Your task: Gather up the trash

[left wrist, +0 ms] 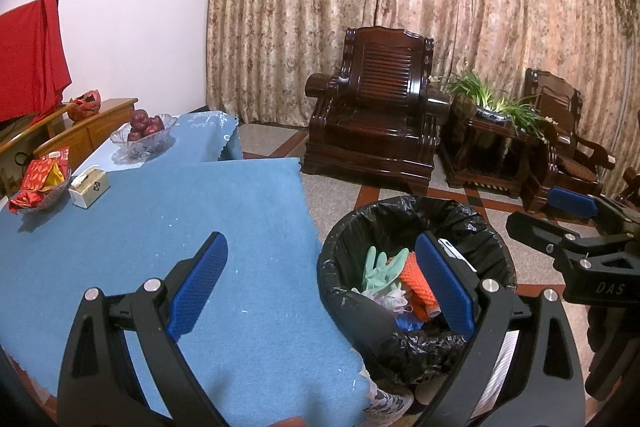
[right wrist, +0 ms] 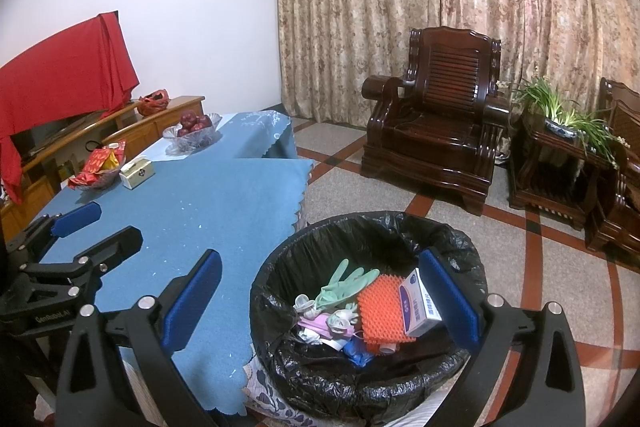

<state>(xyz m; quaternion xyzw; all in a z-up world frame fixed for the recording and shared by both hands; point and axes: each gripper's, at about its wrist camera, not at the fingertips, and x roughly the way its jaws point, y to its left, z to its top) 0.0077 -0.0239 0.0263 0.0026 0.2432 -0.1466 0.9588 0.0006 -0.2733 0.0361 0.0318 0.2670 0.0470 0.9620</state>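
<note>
The left gripper [left wrist: 322, 287] hangs spread and empty, one pad over the blue tablecloth [left wrist: 160, 227], the other over the trash bin [left wrist: 416, 343], where a green glove [left wrist: 378, 269] and orange mat [left wrist: 418, 283] lie. The right wrist view shows the right gripper [right wrist: 320, 301] likewise released, holding nothing, above the same bin [right wrist: 360, 383]. Only here does the white box [right wrist: 418, 303] show plainly, along with crumpled bits. The risk, I judge: a low sweep could snag the loose black liner [right wrist: 384, 227] and tip the bin.
</note>
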